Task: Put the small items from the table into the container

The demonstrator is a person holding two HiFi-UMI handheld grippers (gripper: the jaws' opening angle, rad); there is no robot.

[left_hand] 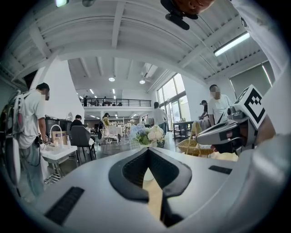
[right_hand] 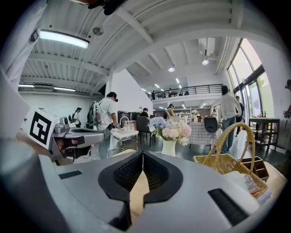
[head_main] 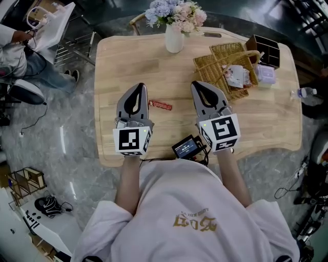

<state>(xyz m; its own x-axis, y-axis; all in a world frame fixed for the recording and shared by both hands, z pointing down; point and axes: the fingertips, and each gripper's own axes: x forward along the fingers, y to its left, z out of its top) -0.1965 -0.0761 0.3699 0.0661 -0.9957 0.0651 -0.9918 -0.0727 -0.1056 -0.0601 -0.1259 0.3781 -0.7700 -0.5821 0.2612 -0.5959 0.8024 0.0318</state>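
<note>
Small red packet flat on the wooden table, in the gap between the two grippers, just beside the left one's flank and clear of the right one. Wicker basket with a hoop handle toward the table's far right, well apart from the red packet, with a white-and-pink packet already inside; other contents unclear. Just beside the basket's right edge, a pale lilac packet on the tabletop. Behind that, a dark divided box at the far right corner.

Left gripper over the near half of the table, pointing away from the person, jaws pressed together at the tips, nothing between them. Right gripper alongside, likewise closed tip to tip and empty, its nose toward the basket's near left corner, short of touching it. Both close in front of the person's white shirt.

At the middle of the table's far edge, an upright white vase of pale blue and pink flowers. On the near edge, between the person's forearms, a small black device with a lit screen and dark cables at its side. Clear water bottle just past the table's right end; its support not visible. Grey polished floor all round. Seated person at the upper left. In both gripper views, a high-ceilinged hall beyond the table, with several standing people, chairs and tables in the distance.
</note>
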